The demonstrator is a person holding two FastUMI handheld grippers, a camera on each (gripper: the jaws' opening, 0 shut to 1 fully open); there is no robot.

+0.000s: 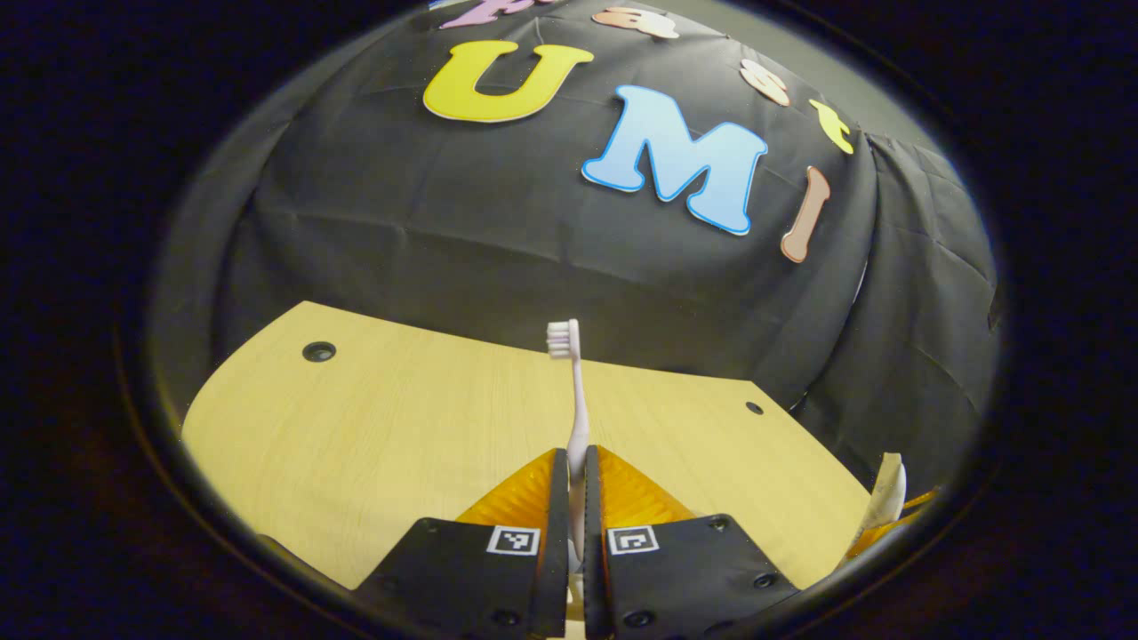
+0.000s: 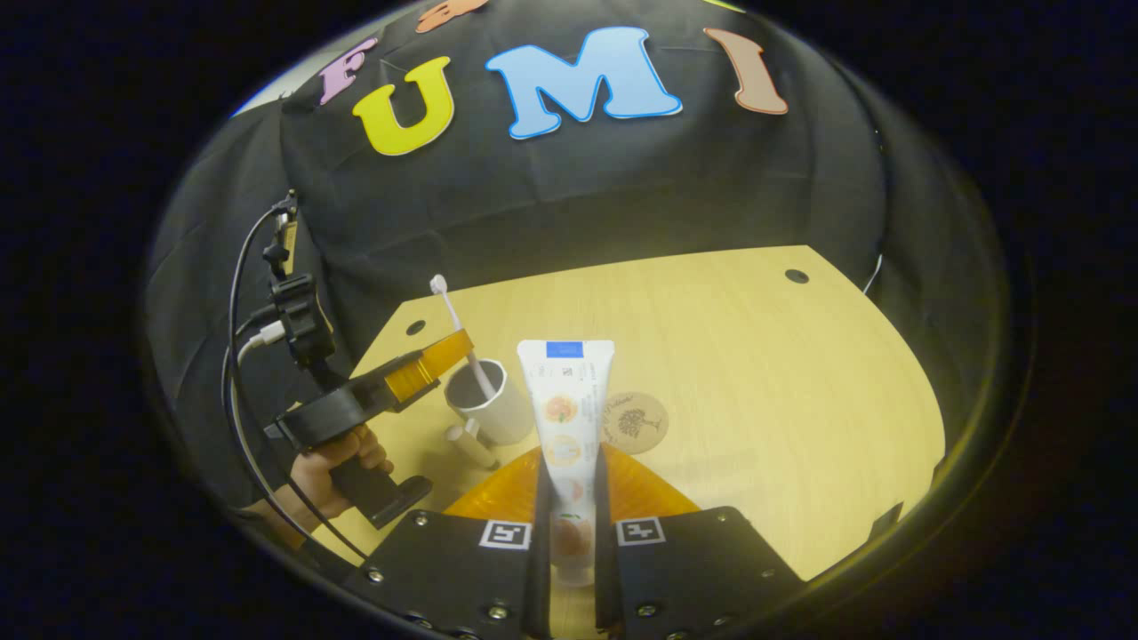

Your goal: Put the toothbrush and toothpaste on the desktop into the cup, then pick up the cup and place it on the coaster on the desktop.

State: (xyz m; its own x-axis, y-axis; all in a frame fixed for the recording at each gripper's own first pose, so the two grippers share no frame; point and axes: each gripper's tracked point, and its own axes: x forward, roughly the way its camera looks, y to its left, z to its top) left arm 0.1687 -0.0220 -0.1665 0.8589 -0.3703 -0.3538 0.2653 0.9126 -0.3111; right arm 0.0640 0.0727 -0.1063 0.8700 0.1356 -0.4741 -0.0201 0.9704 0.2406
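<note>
Gripping one toothbrush [image 1: 576, 391] by its handle, the left gripper [image 1: 576, 471] holds it bristles up; the right gripper view places that brush tip [image 2: 438, 284] above the one grey cup [image 2: 487, 400]. The right gripper [image 2: 569, 480] is clamped on one toothpaste tube [image 2: 566, 400], which partly hides the one round coaster [image 2: 638, 422] beside the cup on the desktop [image 2: 756, 373]. A small white cylinder [image 2: 471, 444] lies against the cup's base.
</note>
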